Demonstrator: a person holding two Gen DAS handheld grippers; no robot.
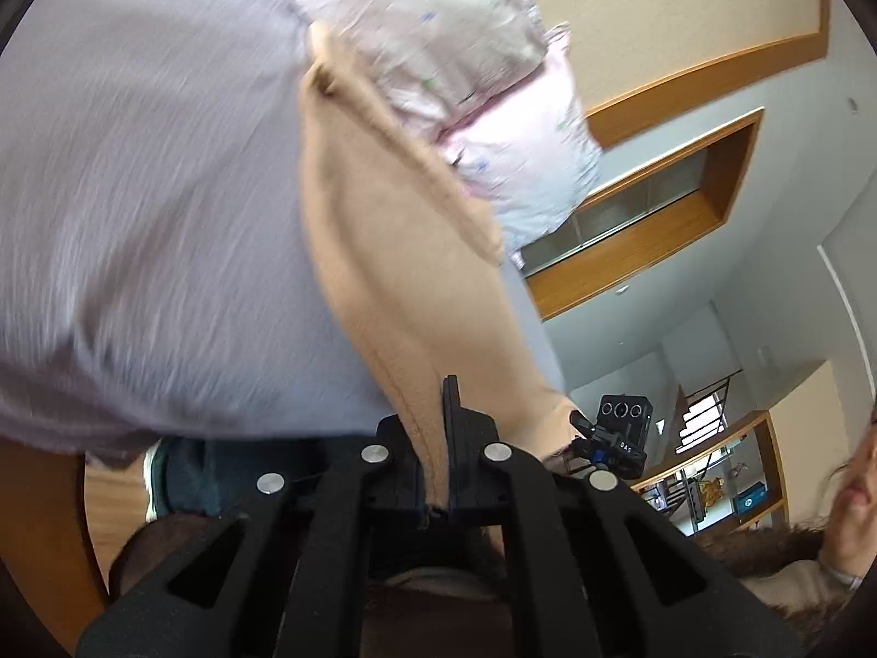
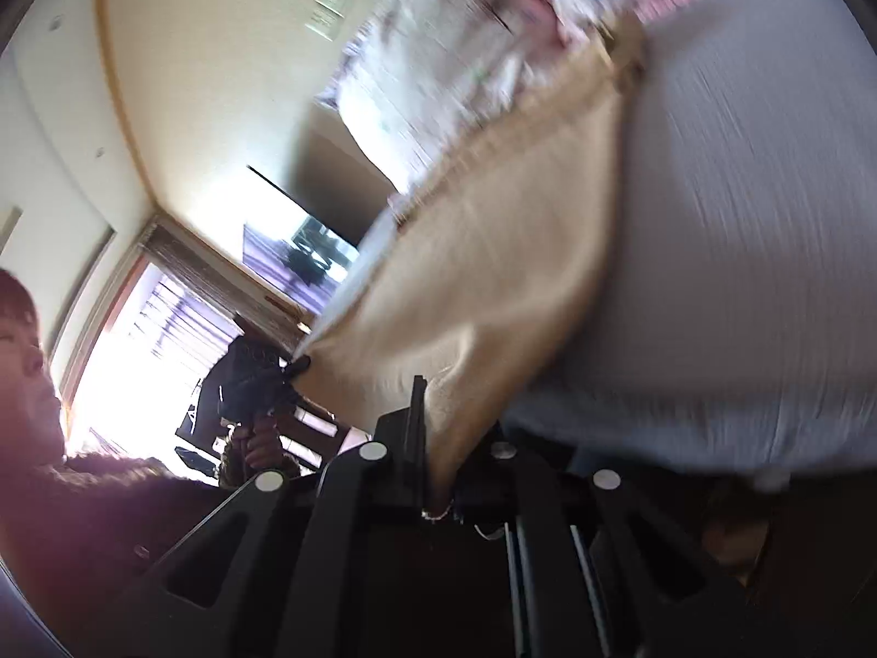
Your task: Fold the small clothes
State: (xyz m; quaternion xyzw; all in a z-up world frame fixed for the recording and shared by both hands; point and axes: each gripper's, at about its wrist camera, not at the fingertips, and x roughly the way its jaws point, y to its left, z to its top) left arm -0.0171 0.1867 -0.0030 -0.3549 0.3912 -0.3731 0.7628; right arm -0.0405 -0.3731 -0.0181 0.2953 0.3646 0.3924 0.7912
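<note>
While both my tongs point steeply upward toward the ceiling, each one is clamped on the same tan garment (image 1: 383,252), which hangs stretched in the air between them. My left gripper (image 1: 436,438) has its black jaws pressed together on a seamed edge of the tan cloth, which rises from the jaws up and to the left. My right gripper (image 2: 433,438) pinches another corner of that garment, the fabric fanning up and to the right from the closed jaws.

Behind the tan piece lies a broad grey-lilac fabric (image 1: 148,208), filling most of the left half of the left wrist view and the right half of the right wrist view; whether it is another garment or a cover, I cannot tell. Above it sits a pale printed cloth (image 1: 493,93) with pink trim and small coloured specks, too blurred to name.

From the left wrist view my other gripper shows just beyond the tan cloth's far corner. A wood-trimmed wall opening (image 1: 658,208) and a shelf (image 1: 723,471) lie past it. The right wrist view shows a bright window (image 2: 148,362).
</note>
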